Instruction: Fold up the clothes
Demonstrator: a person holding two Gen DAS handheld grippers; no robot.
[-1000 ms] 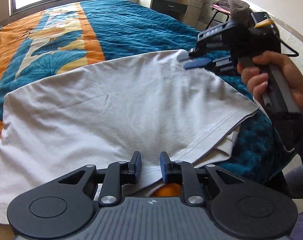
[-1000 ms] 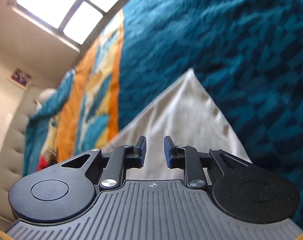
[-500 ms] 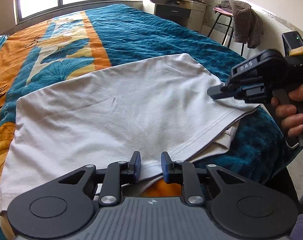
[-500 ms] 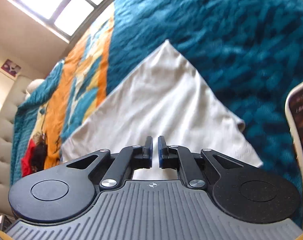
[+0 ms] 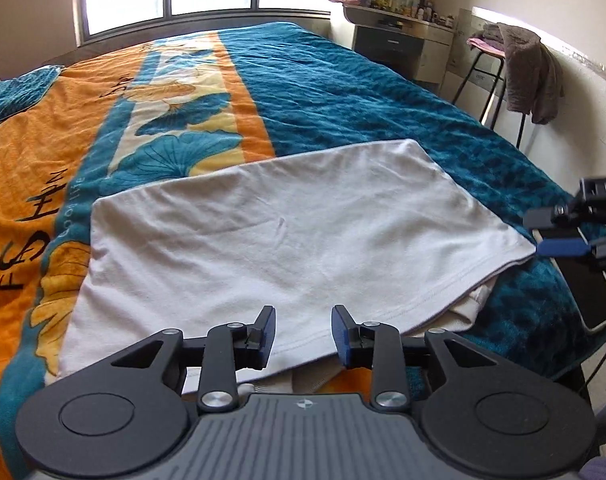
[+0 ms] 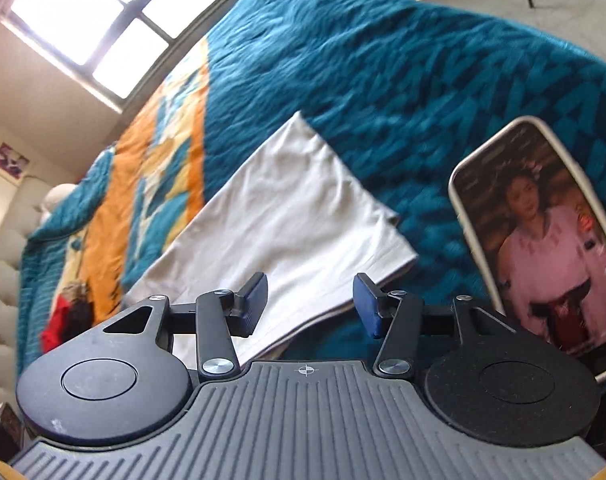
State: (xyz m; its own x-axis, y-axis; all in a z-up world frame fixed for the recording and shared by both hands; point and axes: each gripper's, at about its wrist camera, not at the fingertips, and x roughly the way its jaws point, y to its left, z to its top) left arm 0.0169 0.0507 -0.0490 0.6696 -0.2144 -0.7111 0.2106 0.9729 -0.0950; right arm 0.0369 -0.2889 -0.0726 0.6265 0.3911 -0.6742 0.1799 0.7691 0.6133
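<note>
A white T-shirt (image 5: 295, 240) lies folded flat on the bed, its hemmed edge toward me and a second layer showing under the near right corner. My left gripper (image 5: 303, 332) hovers over that near hem; its jaws are opening and the pads do not press the cloth. My right gripper (image 5: 539, 234) sits just off the shirt's right corner. In the right wrist view, my right gripper (image 6: 309, 304) has its jaws opening wide above the corner of the shirt (image 6: 287, 208), with nothing clamped between them.
The teal and orange blanket (image 5: 343, 92) covers the bed. A phone (image 6: 543, 248) with a lit screen lies by the right edge, also seen as the phone (image 5: 591, 296) beside the shirt. A stool with a brown garment (image 5: 531, 72) and a dresser (image 5: 399, 44) stand beyond.
The right gripper drew back from the shirt's far corner to its near right corner and spread its jaws. The left gripper rose slightly and its jaws widened off the hem.
</note>
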